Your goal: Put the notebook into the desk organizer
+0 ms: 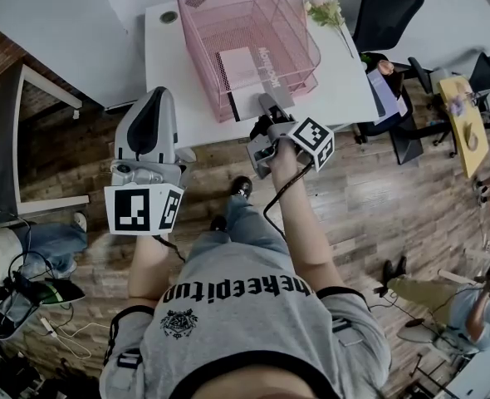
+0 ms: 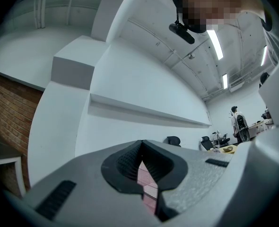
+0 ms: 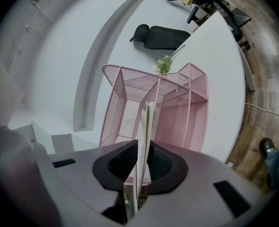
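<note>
Between the right claw's jaws: notebook, pinched by its near end and pointing straight ahead of the claw.
Right claw: closed on the notebook, dark pads pressed to both covers.
Why gripped at the end: probably to leave the far end free to lead into the opening.
Ahead of the right claw: pink mesh desk organizer on a white table, front opening turned toward the claw.
Notebook position: far end already inside the organizer's low front opening, judging by the head view. Near end outside, just in front of the claw. Cannot tell whether resting on the mesh floor.
Why held this way: broad face turned upward and seemingly about level, likely to slide in under the upper mesh without snagging.
Notebook look: thin, with pale covers, cream page edges between them and a line of dark lettering on the cover. Straight out from the grip with no droop, so apparently fairly stiff.
Left claw: closed on nothing, jaws meeting at the tips, only a sliver of pink visible through the gap lower down.
Left claw position: well to the left of the right claw, short of the table's near edge, tilted up toward a white wall. Seemingly parked clear of the work.
Beyond the organizer from the right claw: small bunch of flowers, then a black office chair.
</note>
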A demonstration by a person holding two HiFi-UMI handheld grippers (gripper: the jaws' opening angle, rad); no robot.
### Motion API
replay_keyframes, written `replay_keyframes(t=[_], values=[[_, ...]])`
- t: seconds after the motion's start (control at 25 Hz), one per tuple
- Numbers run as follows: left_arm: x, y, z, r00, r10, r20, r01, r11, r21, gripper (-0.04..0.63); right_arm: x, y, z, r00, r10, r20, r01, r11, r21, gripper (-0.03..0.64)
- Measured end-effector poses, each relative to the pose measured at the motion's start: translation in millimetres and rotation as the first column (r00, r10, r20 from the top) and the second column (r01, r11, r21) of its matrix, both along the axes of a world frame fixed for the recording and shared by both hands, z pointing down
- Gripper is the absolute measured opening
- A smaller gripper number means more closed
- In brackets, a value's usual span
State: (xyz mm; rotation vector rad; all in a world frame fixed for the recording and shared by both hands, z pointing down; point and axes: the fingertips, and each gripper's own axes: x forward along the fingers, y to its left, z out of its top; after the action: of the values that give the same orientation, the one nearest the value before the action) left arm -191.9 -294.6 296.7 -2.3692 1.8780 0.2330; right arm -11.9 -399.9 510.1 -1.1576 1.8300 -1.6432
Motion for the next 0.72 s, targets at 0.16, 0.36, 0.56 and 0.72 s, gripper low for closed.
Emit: replay_keyframes(t=[0.16,0.36,0.56,0.72], values=[[2.2,0.8,-0.2,1.000,0.005,-0.001,-0.005,1.000,0.000,0.005,-0.2,4.9,-0.6,1.000,-0.013,0.009,0.013,1.000,0.010,0.049],[6.0,3.1,-1.9,1.000,0.013,0.001,-0.013,1.000,0.004,0.005,0.7,12.5,2.3,0.999,-0.029,0.019,0.029,0.999,0.020,0.055],[9.2,7.2,-2.8,1.000,0.016,0.001,-0.016,1.000,0.008,0.005,1.2,24.0,1.3,0.998,-0.041,0.044,0.040,0.999,0.026,0.055],[10.0,7.0,-3.3,1.000,0.020,0.001,-0.020,1.000,0.010,0.005,-0.2,32.6,4.4,0.998,-0.046,0.050,0.046,0.999,0.013,0.055]])
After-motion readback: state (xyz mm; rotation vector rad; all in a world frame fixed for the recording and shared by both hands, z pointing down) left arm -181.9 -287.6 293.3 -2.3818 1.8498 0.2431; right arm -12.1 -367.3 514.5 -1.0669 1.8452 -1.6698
